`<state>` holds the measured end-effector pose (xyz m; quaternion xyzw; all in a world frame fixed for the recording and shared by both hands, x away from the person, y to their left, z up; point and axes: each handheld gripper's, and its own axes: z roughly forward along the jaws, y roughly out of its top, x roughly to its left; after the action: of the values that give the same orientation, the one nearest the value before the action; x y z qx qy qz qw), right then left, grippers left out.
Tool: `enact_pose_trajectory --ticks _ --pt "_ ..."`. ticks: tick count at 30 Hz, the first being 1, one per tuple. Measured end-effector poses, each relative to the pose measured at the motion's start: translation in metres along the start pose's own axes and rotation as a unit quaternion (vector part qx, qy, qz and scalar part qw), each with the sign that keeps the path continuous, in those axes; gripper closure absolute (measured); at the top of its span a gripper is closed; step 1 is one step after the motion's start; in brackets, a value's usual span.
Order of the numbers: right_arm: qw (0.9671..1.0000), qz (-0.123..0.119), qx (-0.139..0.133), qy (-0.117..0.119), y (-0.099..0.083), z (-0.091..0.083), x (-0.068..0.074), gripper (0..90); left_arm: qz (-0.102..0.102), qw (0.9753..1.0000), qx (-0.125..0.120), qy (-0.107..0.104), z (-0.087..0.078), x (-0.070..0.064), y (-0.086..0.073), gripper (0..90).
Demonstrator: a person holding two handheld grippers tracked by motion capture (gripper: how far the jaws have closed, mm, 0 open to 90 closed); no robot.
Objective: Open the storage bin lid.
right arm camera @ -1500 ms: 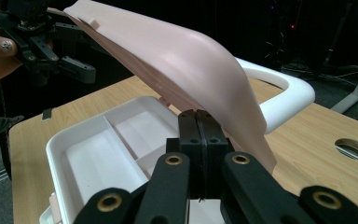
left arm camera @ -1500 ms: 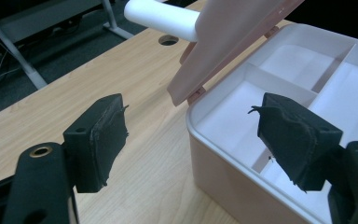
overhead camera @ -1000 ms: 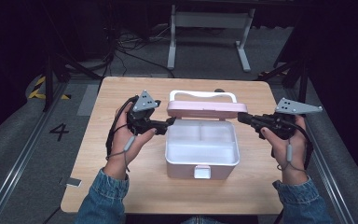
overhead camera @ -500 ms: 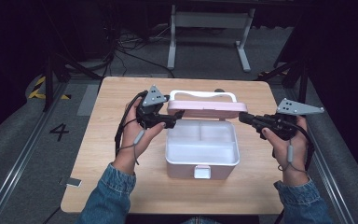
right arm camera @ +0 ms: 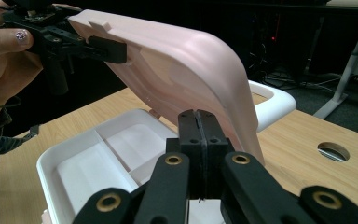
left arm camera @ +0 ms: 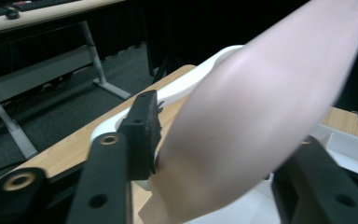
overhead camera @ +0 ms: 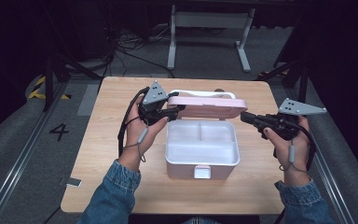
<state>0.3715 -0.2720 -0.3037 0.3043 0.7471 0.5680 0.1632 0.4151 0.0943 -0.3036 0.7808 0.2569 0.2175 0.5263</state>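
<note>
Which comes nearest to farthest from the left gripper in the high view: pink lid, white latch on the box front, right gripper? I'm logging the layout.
From the left gripper:
1. Pink lid: its left edge sits between the jaws.
2. Right gripper: off the lid's right end.
3. White latch: front wall of the box, toward the person.

A single readable mark: the black numeral "4" (overhead camera: 59,131), printed on the grey floor just left of the wooden table (overhead camera: 112,121). No other lettering can be read.
</note>
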Motion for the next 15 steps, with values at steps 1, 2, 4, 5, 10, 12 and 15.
enact_pose_trajectory --ticks 1,2,4,5,10,12,15 --pt "1.0 0.0 0.0 0.0 0.0 0.0 0.0 90.0 0.0 1.0 0.0 0.0 0.0 0.0 0.0 56.3" --pt "1.0 -0.001 0.0 -0.001 0.0 0.0 0.0 90.0 0.0 1.0 0.001 0.001 0.0 0.0 0.001 56.3" --pt "1.0 0.0 0.001 -0.001 0.0 -0.001 0.0 88.9 -0.002 1.0 0.003 0.001 0.0 0.0 0.001 56.5" --pt "1.0 -0.001 0.002 -0.001 0.0 -0.001 -0.001 87.4 0.0 1.0 0.004 0.001 0.001 0.001 0.002 56.6" --pt "1.0 -0.001 0.004 -0.007 0.001 -0.009 -0.002 82.9 0.002 0.9998 0.017 0.004 0.001 0.002 0.007 57.2" --pt "0.9999 -0.002 0.002 -0.014 0.001 -0.014 -0.004 82.2 0.002 0.9998 0.021 0.004 0.001 0.001 0.009 57.3" --pt "0.9998 0.001 -0.002 -0.021 0.001 -0.022 -0.007 81.2 0.001 0.9997 0.025 0.009 0.001 0.0 0.012 57.2"
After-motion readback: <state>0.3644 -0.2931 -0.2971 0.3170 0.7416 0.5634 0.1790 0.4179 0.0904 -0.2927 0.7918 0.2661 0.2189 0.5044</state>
